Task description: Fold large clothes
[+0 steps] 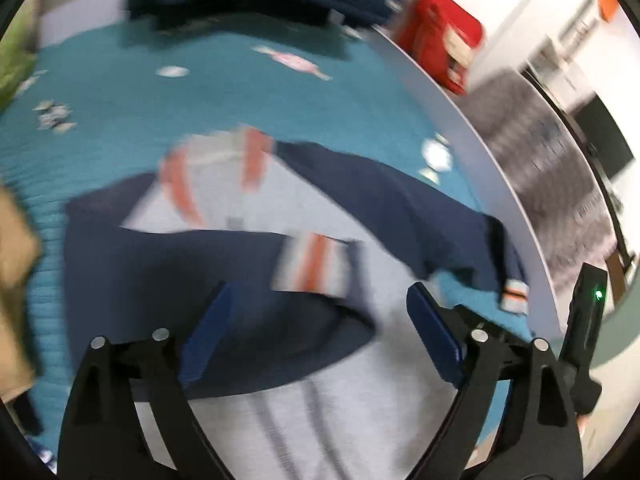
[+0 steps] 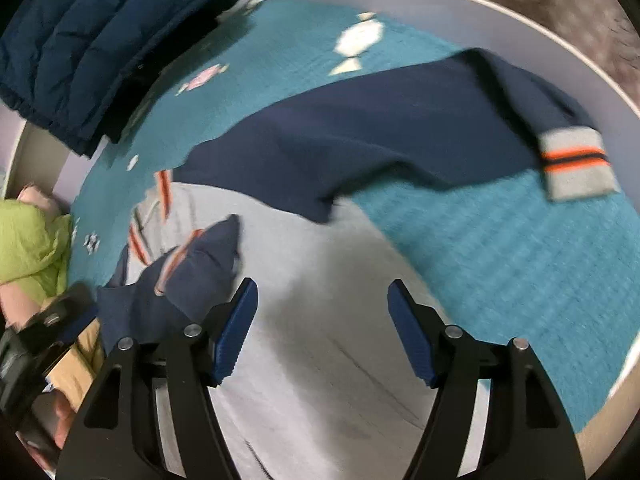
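Sweater [image 1: 248, 280] with grey body and navy sleeves, lying flat on a teal cloth [image 1: 100, 100] over a round table [image 1: 472, 140], directly ahead of and below both claws. Left claw [image 1: 320, 332]: jaws spread wide, nothing between them; the folded-in sleeve [image 1: 224, 272] with its striped cuff [image 1: 310, 268] lies just beyond the fingertips, across the grey chest. Right claw [image 2: 320, 334]: jaws likewise apart and empty, hovering over the grey body; the other sleeve [image 2: 380, 128] stretches away ahead and to the right, its cuff [image 2: 576, 164] near the table rim. A navy jacket [image 2: 92, 52] sits far ahead to the left of the right claw; a green garment [image 2: 28, 248] lies at its far left. A red object [image 1: 440, 44] stands beyond the table, ahead and right of the left claw. Both views are motion-blurred, so fine creases cannot be read.

Progress, as judged: early. One sleeve appears laid over the body; the second is still extended, and the body itself shows no fold. Remaining: bring in the outstretched sleeve, then fold the body
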`<state>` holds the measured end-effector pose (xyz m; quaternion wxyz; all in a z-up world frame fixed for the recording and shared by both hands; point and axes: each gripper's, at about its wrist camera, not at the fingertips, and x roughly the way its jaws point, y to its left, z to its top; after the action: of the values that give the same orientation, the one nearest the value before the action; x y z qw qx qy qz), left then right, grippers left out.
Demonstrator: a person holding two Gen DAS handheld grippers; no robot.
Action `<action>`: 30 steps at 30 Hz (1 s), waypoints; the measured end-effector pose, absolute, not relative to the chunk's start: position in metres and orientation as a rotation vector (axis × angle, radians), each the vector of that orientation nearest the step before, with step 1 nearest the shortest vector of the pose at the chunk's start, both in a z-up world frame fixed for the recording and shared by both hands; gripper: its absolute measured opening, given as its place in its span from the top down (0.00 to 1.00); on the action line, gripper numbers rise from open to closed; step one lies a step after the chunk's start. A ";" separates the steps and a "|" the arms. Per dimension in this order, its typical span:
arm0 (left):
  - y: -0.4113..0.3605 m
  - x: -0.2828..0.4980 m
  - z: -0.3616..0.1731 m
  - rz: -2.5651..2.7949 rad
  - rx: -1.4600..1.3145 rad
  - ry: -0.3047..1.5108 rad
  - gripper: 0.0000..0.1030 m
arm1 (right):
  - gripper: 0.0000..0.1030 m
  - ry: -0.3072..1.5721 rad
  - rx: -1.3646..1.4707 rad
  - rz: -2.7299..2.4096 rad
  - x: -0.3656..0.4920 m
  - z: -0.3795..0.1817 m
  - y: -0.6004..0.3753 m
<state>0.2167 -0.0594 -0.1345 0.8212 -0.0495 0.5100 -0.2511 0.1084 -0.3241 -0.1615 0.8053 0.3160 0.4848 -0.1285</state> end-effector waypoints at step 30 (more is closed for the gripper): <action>0.121 0.201 -0.253 -0.011 -0.087 1.325 0.41 | 0.70 1.082 0.392 -0.490 0.129 -0.173 -0.352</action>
<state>0.2014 0.1208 -0.2532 0.7876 -0.0402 0.6148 -0.0053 0.1290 -0.3524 -0.1734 0.8108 0.1833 0.5063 -0.2295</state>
